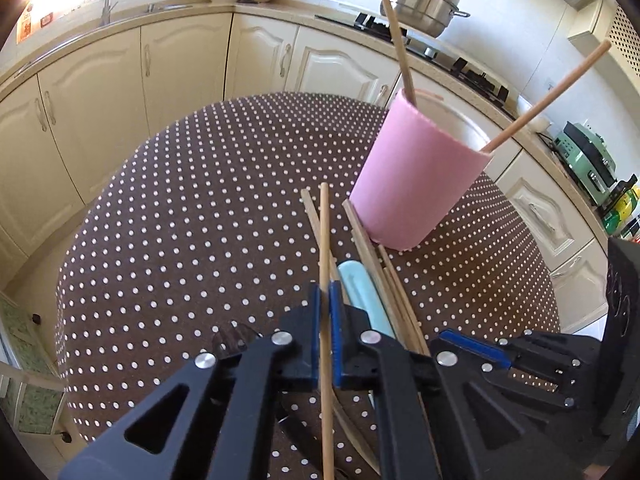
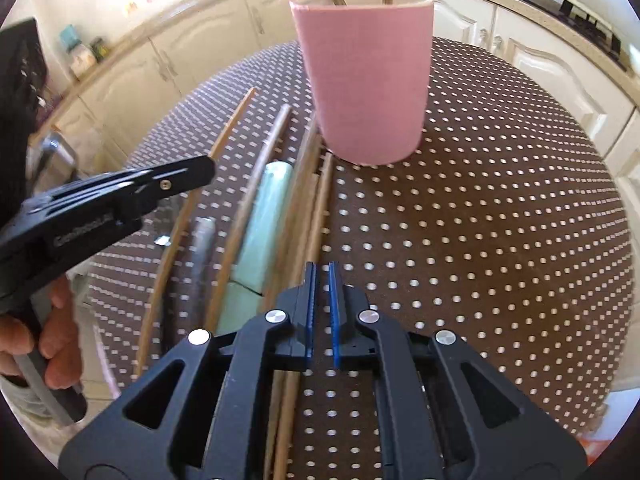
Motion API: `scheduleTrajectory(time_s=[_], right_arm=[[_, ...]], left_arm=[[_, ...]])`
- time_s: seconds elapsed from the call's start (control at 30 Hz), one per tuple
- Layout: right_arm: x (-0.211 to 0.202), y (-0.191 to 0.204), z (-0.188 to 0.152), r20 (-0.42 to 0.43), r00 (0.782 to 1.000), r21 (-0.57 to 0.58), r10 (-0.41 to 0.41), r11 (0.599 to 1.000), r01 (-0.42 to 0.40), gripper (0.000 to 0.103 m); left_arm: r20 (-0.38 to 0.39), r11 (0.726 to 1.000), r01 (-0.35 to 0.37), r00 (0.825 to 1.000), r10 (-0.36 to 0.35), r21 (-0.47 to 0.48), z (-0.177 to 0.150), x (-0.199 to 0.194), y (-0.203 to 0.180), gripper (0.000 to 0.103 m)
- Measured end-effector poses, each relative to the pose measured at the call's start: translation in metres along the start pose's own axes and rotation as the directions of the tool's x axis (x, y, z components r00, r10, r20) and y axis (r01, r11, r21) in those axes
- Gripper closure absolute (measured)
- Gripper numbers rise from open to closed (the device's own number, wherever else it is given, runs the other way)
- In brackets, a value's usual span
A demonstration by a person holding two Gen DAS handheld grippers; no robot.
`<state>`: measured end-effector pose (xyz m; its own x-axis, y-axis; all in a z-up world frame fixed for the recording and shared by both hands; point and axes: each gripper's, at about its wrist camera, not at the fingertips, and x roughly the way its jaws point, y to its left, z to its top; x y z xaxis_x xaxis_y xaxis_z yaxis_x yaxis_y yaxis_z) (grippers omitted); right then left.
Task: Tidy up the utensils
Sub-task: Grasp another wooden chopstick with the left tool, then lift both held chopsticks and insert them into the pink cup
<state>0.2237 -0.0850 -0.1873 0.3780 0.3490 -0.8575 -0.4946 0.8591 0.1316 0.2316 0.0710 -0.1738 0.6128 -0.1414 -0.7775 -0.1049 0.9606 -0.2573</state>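
left tool (image 1: 329, 300): jaws pinched on one wooden chopstick (image 1: 325, 240), lower centre of left wrist view. The stick passes between the blue pads and points up-frame toward the holder.
right tool (image 2: 321, 304): jaws nearly together, narrow gap, nothing between the pads. Lower centre of right wrist view, over bare cloth just right of the pile.
pink holder (image 1: 416, 176): upright on the worktop (image 1: 180, 220), right of centre in left view, top centre in right view. Two chopsticks stand in it, leaning out over the rim.
loose pile (image 2: 308, 200): remaining chopsticks lie flat on the dotted cloth, fanned from the holder's base down-frame. Some ends touch or sit just beside the base.
pale green utensil (image 2: 264, 216): lies among the sticks, left of centre in right view; kind unclear.
metal handle (image 2: 202, 248): left of the green one, blurred.
person's hand (image 2: 44, 344): lower left of right view, gripping the left tool's handle.
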Motion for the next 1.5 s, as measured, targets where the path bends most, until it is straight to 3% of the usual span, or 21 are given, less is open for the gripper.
scheduleTrajectory(time_s=[0.23,0.57,0.93,1.1,1.23,1.3,1.5], right_arm=[[-0.004,0.000,0.013,-0.004,1.000,0.017,0.011,1.000,-0.011,0.096],[0.014,0.012,0.035,-0.098,0.995,-0.020,-0.018,1.000,0.017,0.094],[0.045,0.032,0.080,-0.222,0.973,-0.064,-0.058,0.997,0.045,0.096],[0.038,0.033,0.073,-0.128,0.990,-0.051,-0.060,0.997,0.054,0.097],[0.007,0.032,0.064,0.056,0.998,-0.022,-0.026,0.999,0.028,0.098],[-0.011,0.032,0.060,0.149,0.989,-0.014,-0.003,1.000,0.005,0.098],[-0.064,0.030,0.048,0.398,0.917,0.006,0.021,1.000,-0.026,0.097]], left_arm=[[-0.017,1.000,0.024,1.000,-0.024,-0.016,-0.007,0.006,0.006,0.098],[-0.021,0.999,0.035,0.999,-0.036,-0.017,-0.011,0.001,0.009,0.098],[-0.021,0.999,0.048,0.999,-0.048,-0.006,-0.007,0.001,0.001,0.098],[0.012,0.996,0.085,0.996,-0.085,0.003,-0.007,-0.013,-0.002,0.098],[0.097,0.991,0.130,0.987,-0.132,0.025,-0.007,-0.035,-0.004,0.098],[0.154,0.987,0.160,0.974,-0.163,0.033,-0.007,-0.049,-0.005,0.098],[0.300,0.978,0.194,0.931,-0.209,0.080,-0.008,-0.087,-0.016,0.098]])
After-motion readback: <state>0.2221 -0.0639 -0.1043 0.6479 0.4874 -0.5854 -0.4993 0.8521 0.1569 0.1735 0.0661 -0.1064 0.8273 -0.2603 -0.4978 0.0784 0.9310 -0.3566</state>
